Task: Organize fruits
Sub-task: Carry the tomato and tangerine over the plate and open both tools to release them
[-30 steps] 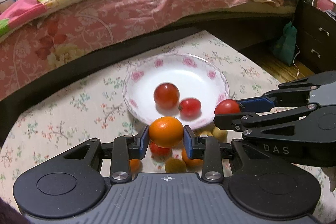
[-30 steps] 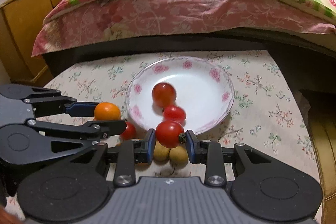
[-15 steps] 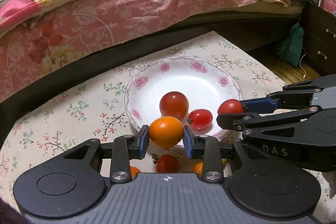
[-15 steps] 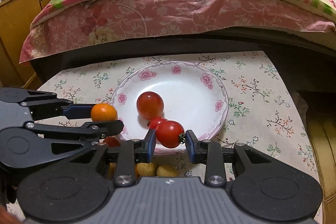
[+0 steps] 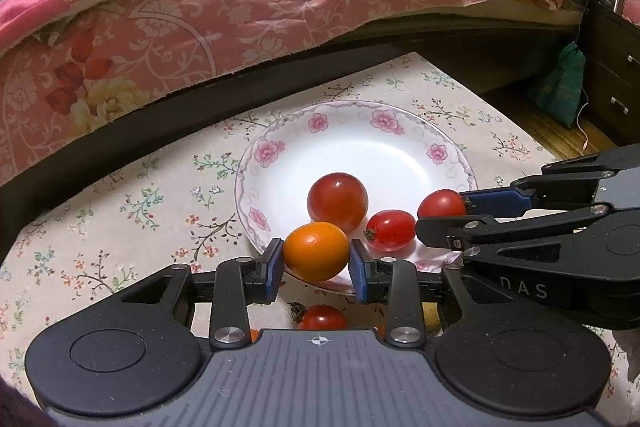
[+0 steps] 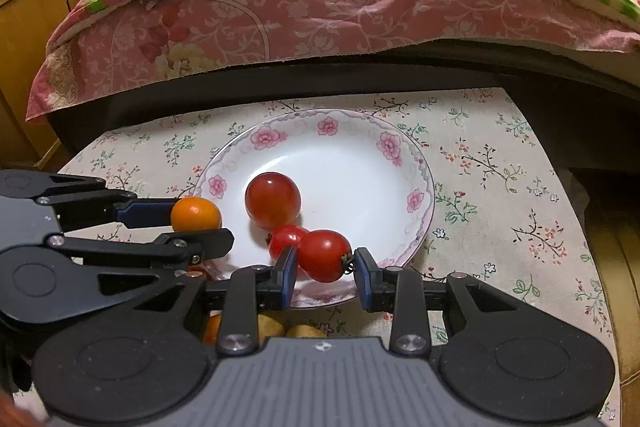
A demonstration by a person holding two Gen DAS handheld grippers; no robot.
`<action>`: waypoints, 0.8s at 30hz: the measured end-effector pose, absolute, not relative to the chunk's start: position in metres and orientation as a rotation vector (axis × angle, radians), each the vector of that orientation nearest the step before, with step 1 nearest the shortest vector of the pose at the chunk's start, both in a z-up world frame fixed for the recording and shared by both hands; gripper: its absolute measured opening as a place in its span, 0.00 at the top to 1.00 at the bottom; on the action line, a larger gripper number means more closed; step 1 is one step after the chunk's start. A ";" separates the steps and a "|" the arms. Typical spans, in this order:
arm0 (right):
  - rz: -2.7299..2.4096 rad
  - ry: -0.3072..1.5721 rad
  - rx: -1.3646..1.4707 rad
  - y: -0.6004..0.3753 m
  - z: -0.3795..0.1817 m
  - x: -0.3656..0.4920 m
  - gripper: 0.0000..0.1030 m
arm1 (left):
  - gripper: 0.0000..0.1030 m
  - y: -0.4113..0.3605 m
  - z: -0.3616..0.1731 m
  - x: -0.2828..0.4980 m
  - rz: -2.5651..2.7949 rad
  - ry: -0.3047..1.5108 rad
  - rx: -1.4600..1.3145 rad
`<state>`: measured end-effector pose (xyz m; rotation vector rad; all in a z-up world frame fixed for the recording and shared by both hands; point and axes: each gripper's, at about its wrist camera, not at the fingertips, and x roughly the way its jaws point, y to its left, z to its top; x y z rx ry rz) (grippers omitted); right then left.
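On plate [image 5: 404,143]: two tomatoes [image 5: 337,201].
Left gripper [image 5: 316,258]: fingers clamped a small orange [image 5: 316,251].
Right gripper [image 6: 325,259]: fingers clamped a cherry tomato [image 6: 323,255].
Left on table [image 5: 120,211]: several fruits.

The left black two-finger claw [image 5: 316,265] points forward, its blue-padded fingers [image 5: 273,269] level and pressed against either side of a small round orange fruit [image 5: 316,250]. The right black two-finger claw [image 6: 324,274] lies just beside it, also pointing forward, its blue-padded fingers [image 6: 289,275] clamped on a small round red tomato [image 6: 324,255]. In the left wrist view the right claw reaches in from the right edge, seen side-on; in the right wrist view the left claw reaches in from the left edge. The two claws sit close together at about the same height without touching.
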<state>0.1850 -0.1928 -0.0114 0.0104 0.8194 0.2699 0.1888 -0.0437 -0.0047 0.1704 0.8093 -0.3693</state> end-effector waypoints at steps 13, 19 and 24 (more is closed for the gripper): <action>0.261 0.818 0.011 -0.194 -0.012 0.186 0.69 | 0.55 -0.043 -0.005 0.194 -0.362 0.813 0.167; 0.262 0.804 0.016 -0.195 -0.009 0.184 0.69 | 0.51 -0.041 -0.001 0.194 -0.356 0.803 0.160; 0.269 0.790 0.022 -0.195 -0.004 0.182 0.68 | 0.49 -0.039 0.004 0.191 -0.356 0.788 0.159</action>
